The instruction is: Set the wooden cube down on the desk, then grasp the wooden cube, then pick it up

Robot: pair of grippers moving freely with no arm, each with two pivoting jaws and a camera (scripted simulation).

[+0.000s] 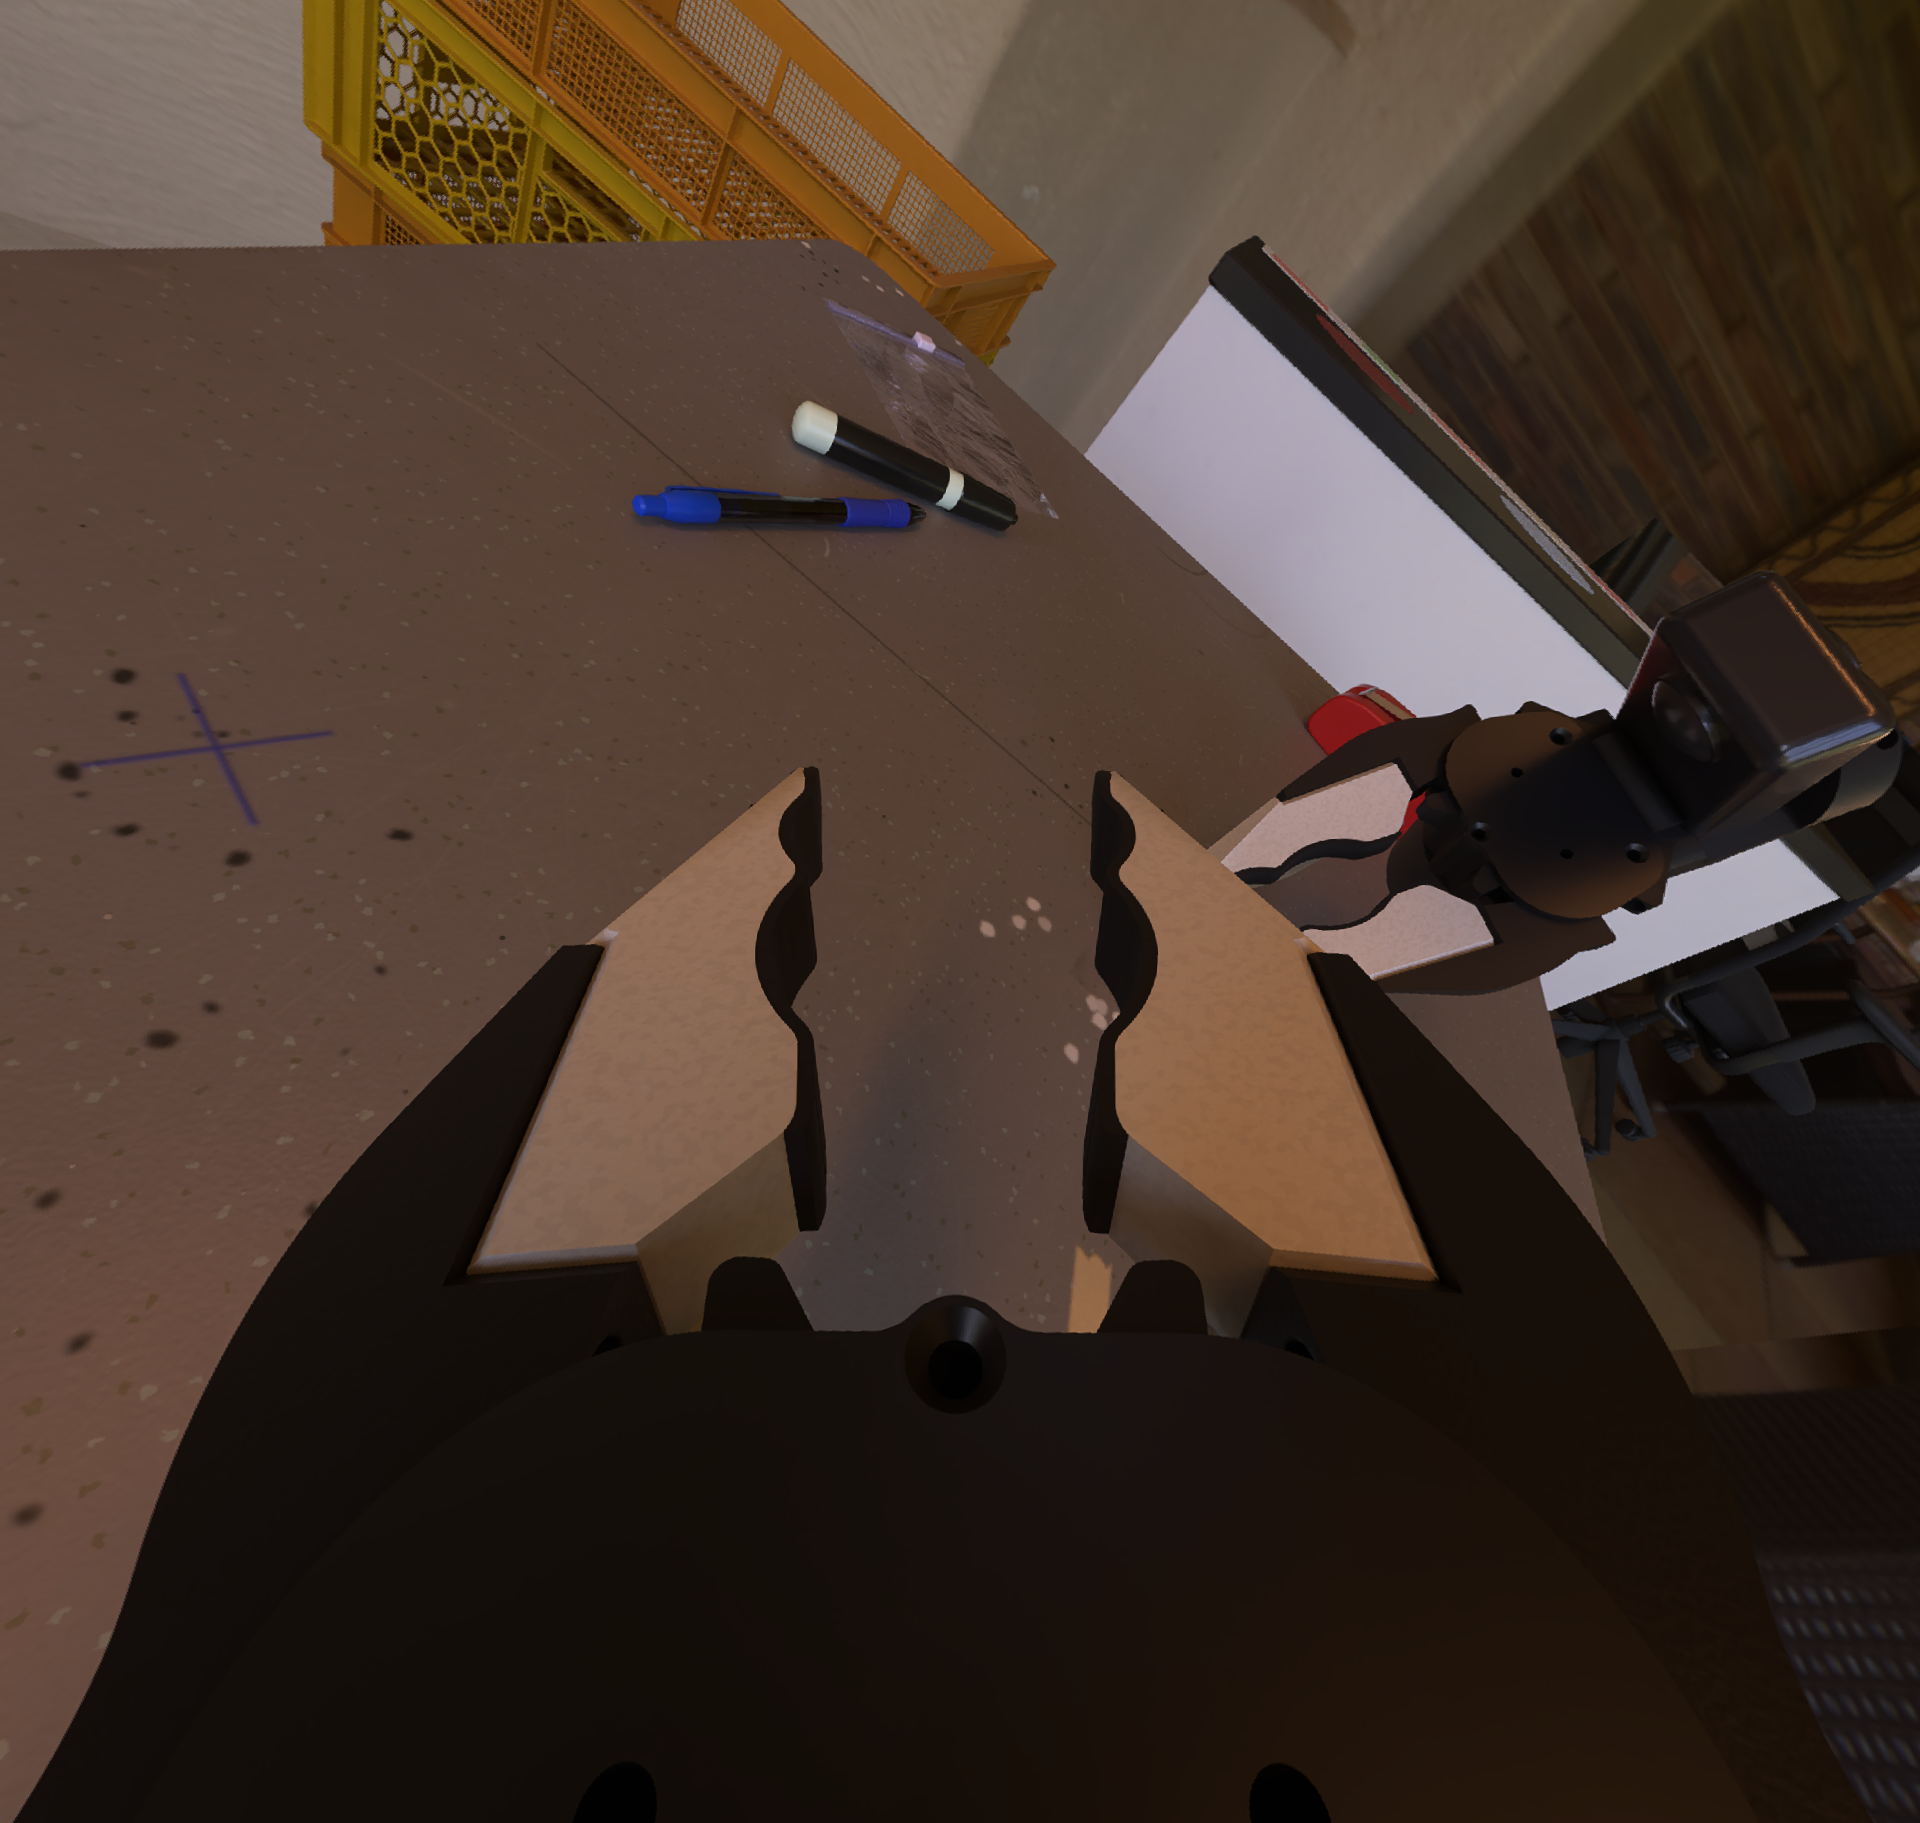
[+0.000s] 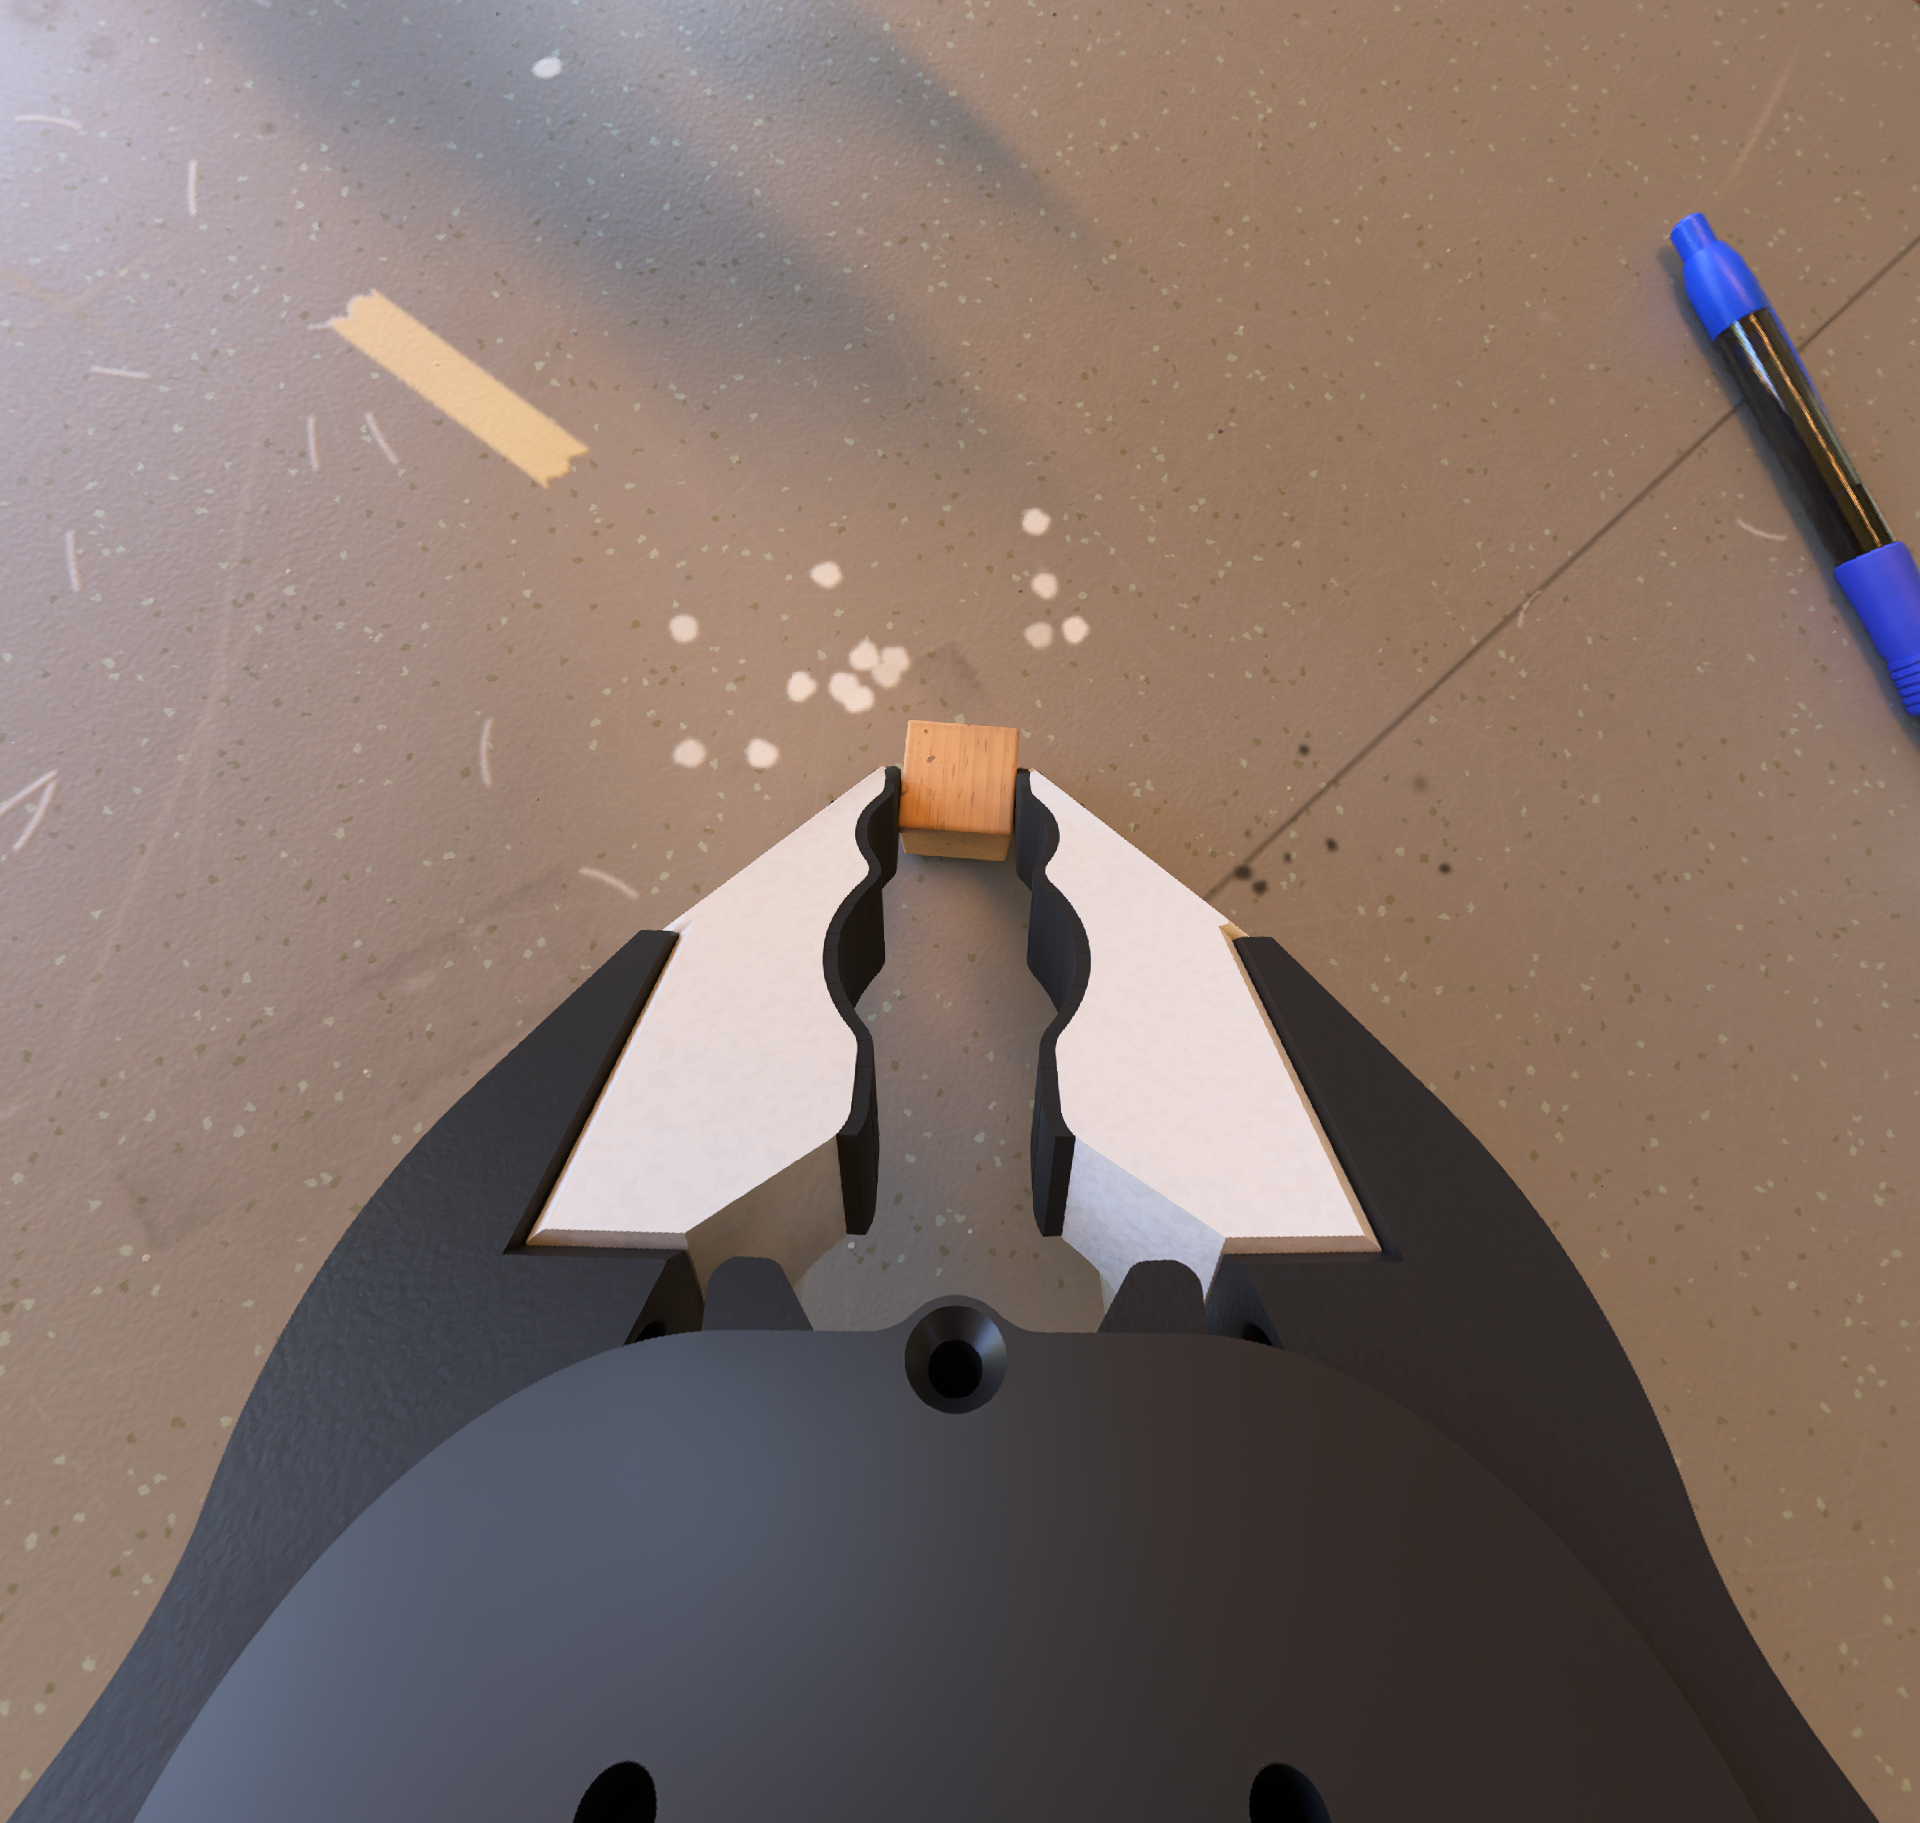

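Observation:
The wooden cube [image 2: 956,771] is small and light brown. My right gripper [image 2: 956,788] is shut on it, and the cube is pinched between the very tips of the fingers over the speckled grey-brown desk [image 2: 1143,267]. I cannot tell whether the cube touches the desk. My left gripper [image 1: 956,788] is open and empty, low over the desk [image 1: 468,526]. The right gripper also shows in the left wrist view [image 1: 1262,835], at the right near the desk's edge; the cube is hidden there.
A blue pen [image 1: 774,509] [image 2: 1797,443], a black marker with a white cap [image 1: 902,464] and a clear plastic bag [image 1: 935,402] lie at the far side. Yellow and orange crates [image 1: 623,111] stand behind the desk. A white board [image 1: 1351,526] and a red object [image 1: 1349,715] are off the right edge. A tape strip [image 2: 457,386] is stuck on the desk.

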